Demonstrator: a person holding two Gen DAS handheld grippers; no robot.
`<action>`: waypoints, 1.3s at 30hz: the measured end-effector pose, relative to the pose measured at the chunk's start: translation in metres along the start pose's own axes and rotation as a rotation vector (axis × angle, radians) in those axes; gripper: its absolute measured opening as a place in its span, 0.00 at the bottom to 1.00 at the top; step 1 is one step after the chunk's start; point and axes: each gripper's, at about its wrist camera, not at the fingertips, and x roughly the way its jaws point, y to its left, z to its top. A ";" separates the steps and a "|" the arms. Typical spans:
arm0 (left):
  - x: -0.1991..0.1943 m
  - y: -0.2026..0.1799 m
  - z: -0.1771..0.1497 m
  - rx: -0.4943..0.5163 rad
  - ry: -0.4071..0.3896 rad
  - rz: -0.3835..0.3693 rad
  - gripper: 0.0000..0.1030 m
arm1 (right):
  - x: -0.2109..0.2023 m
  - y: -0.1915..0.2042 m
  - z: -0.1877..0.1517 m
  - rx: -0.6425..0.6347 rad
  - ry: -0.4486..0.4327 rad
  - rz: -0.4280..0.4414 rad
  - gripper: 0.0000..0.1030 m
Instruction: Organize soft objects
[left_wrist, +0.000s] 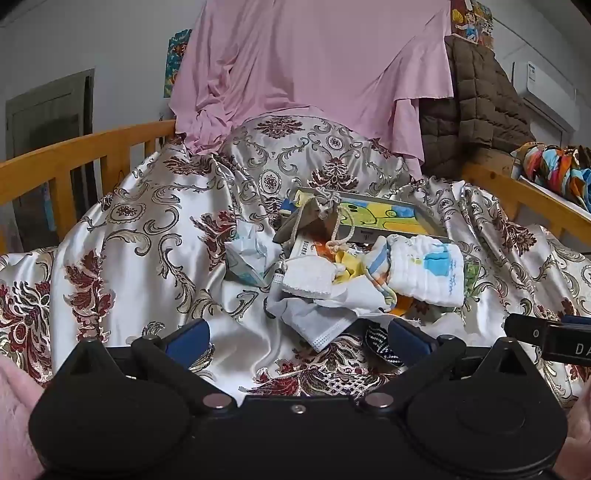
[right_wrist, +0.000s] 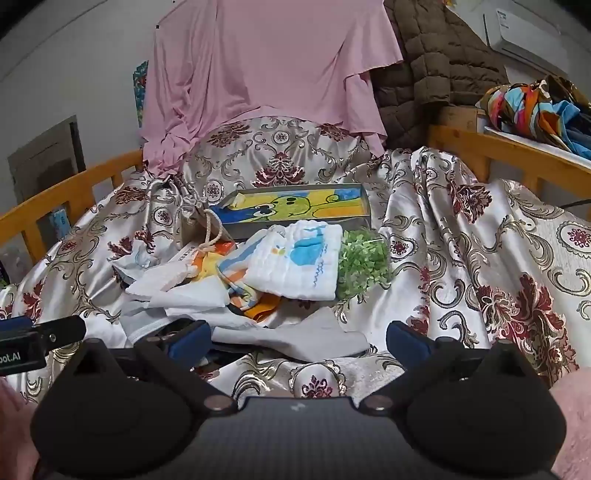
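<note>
A heap of soft things lies on a satin floral bedspread (left_wrist: 140, 236). It holds a white muslin cloth with a blue whale (left_wrist: 424, 273) (right_wrist: 299, 258), a white towel (left_wrist: 310, 278), a face mask (left_wrist: 321, 326), a crumpled tissue pack (left_wrist: 245, 254) and a beige drawstring pouch (left_wrist: 314, 218) (right_wrist: 195, 221). The pouch leans on a cartoon-printed box (left_wrist: 391, 218) (right_wrist: 295, 205). My left gripper (left_wrist: 299, 338) is open just short of the mask. My right gripper (right_wrist: 298, 338) is open over a grey cloth (right_wrist: 314, 338), beside a green leafy clump (right_wrist: 364, 262).
Wooden crib rails (left_wrist: 74, 162) (right_wrist: 517, 151) border both sides. A pink sheet (left_wrist: 314, 66) and a brown quilted jacket (left_wrist: 476, 99) hang behind. A colourful cloth (right_wrist: 535, 107) sits on a shelf at right. Each gripper shows at the other view's edge.
</note>
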 end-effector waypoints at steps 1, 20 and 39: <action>0.000 0.000 0.000 0.000 -0.001 0.000 0.99 | 0.000 0.000 0.000 0.003 0.001 -0.002 1.00; -0.003 0.002 -0.001 -0.003 -0.003 -0.009 0.99 | -0.001 0.002 0.000 0.007 -0.003 0.008 1.00; -0.002 -0.001 -0.001 -0.002 -0.002 -0.010 0.99 | -0.002 0.001 0.000 0.007 -0.004 0.008 1.00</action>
